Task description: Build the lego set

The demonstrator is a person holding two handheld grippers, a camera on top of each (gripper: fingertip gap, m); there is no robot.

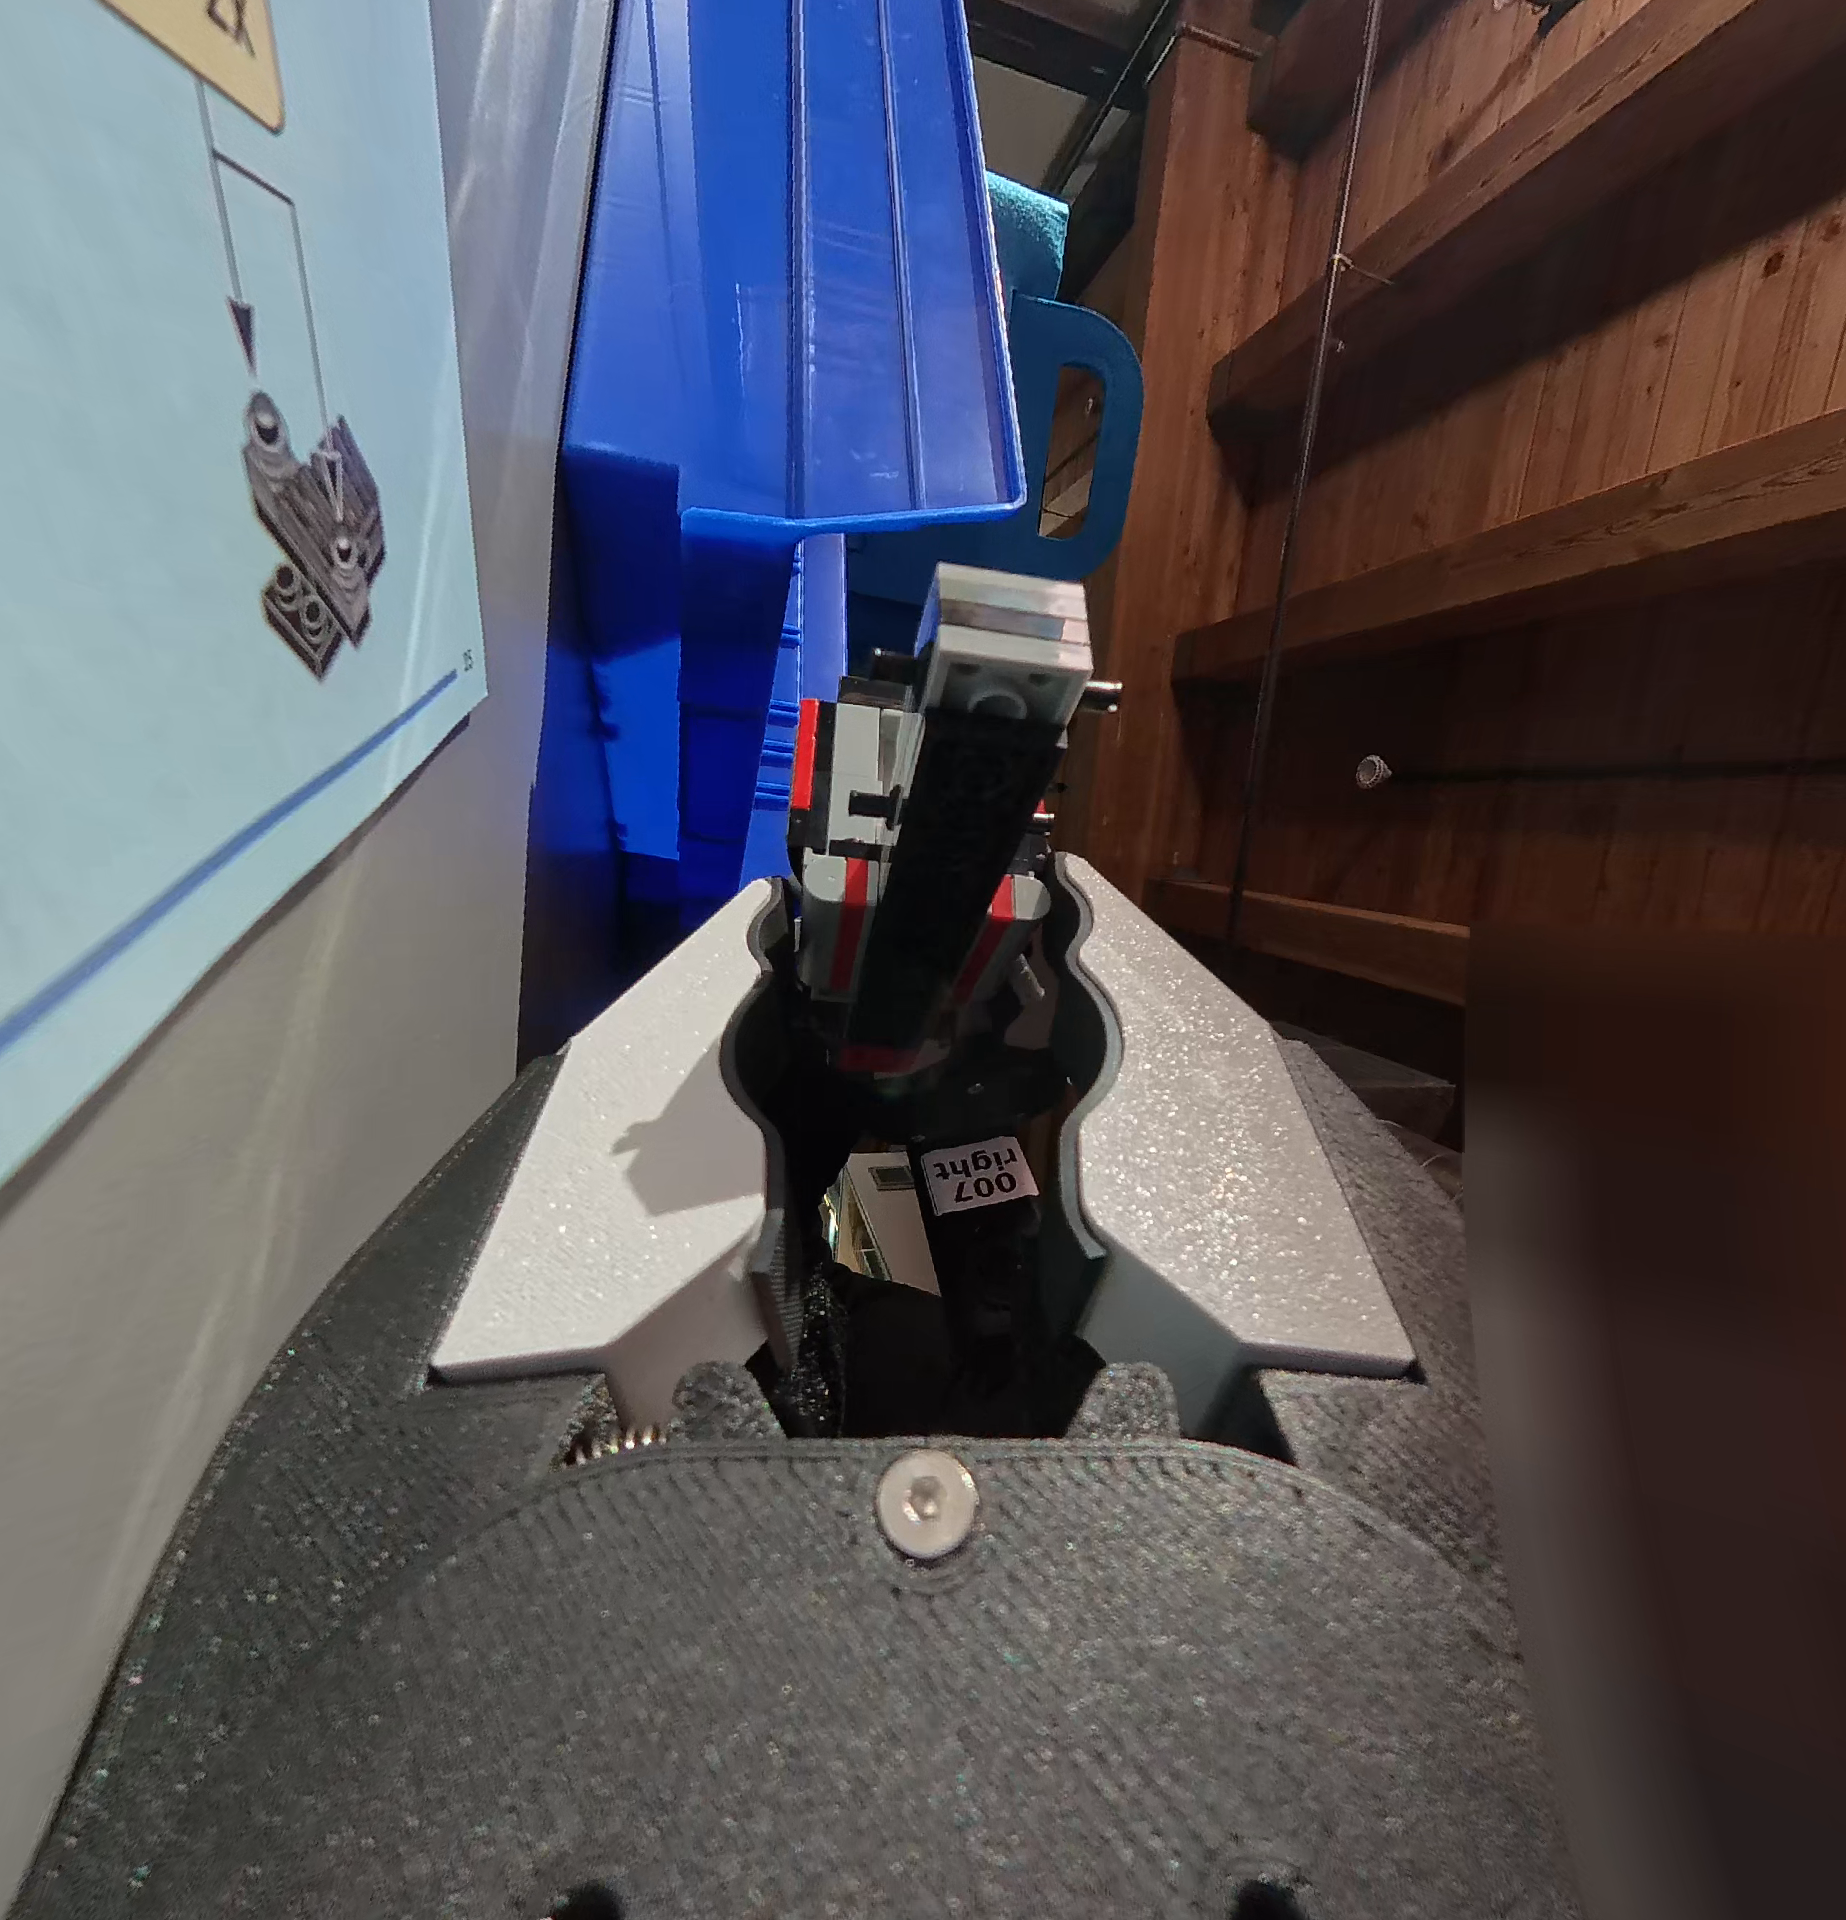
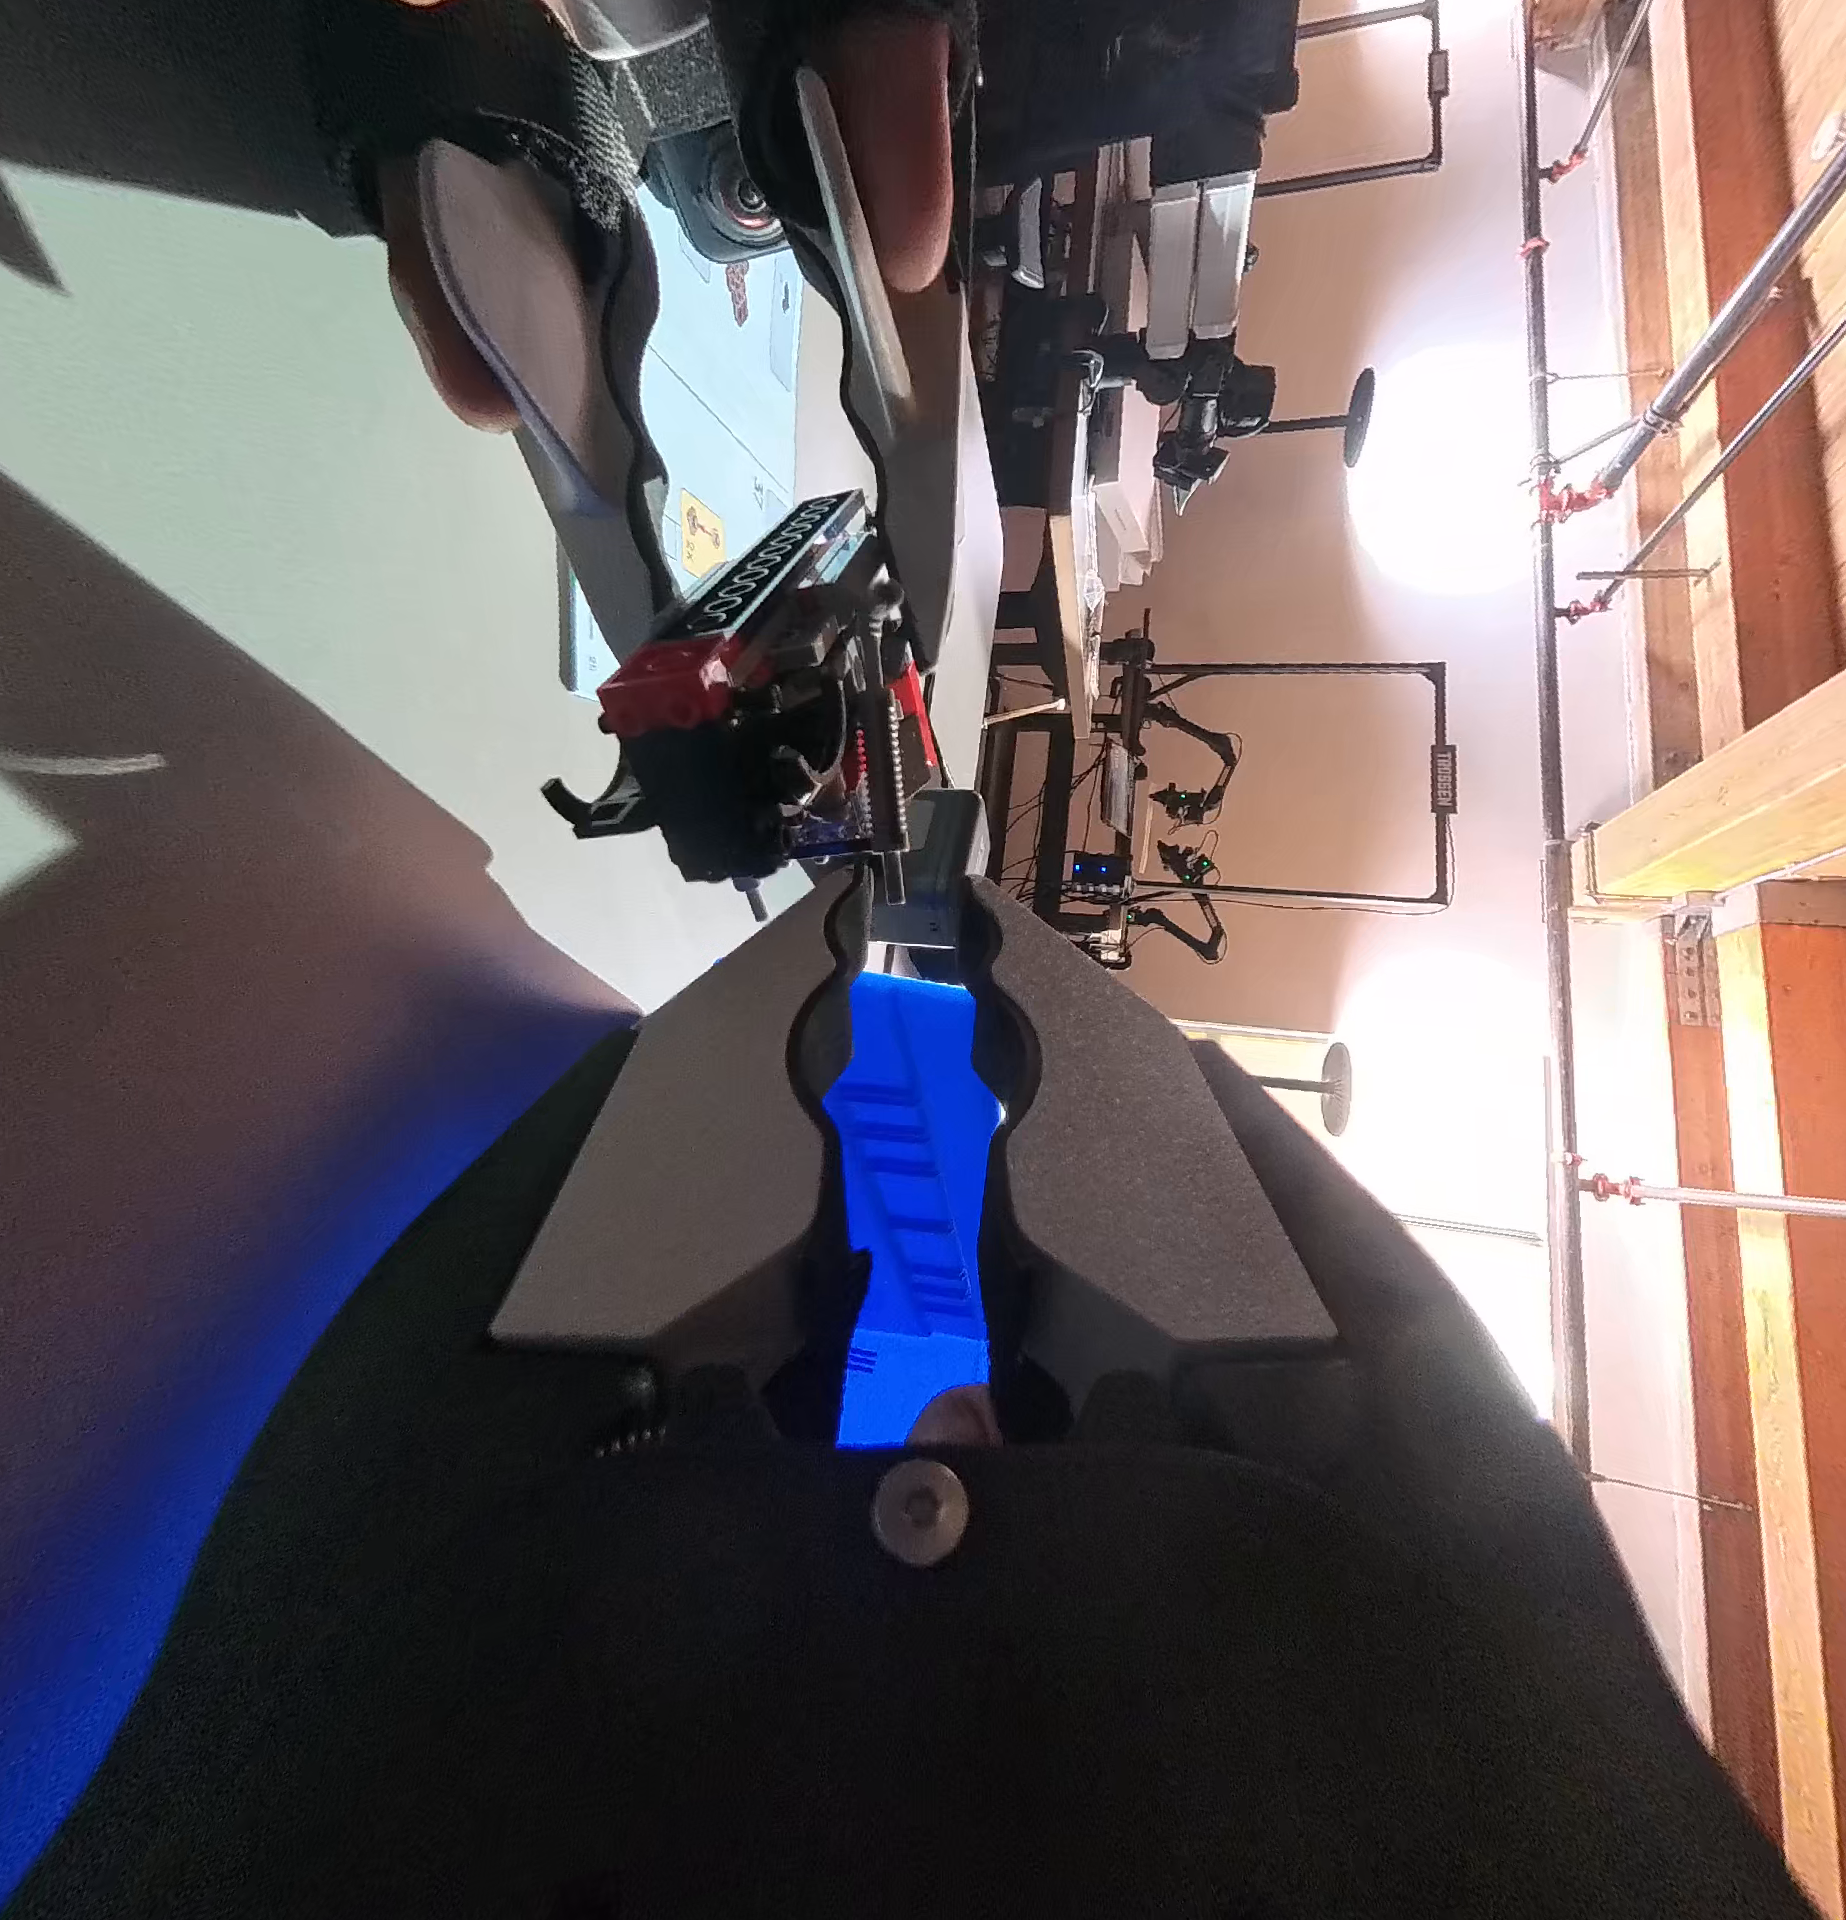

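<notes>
Wooden shelving and blue plastic bins (image 1: 711, 436) stood behind my left gripper (image 1: 914, 914), whose fingers closed on the grey, red and black lego model (image 1: 940, 831). My right gripper (image 2: 903, 894) pinched its small grey end piece (image 2: 945, 831).

Lego model (image 1: 940, 831): partly built, black, grey and red. Long black plate along one side, grey bricks at far end, red bricks at the other; underside sockets visible in right wrist view (image 2: 773, 665). Held off the bench, tilted. Small grey piece (image 2: 934, 873) touching its lower end.
</notes>
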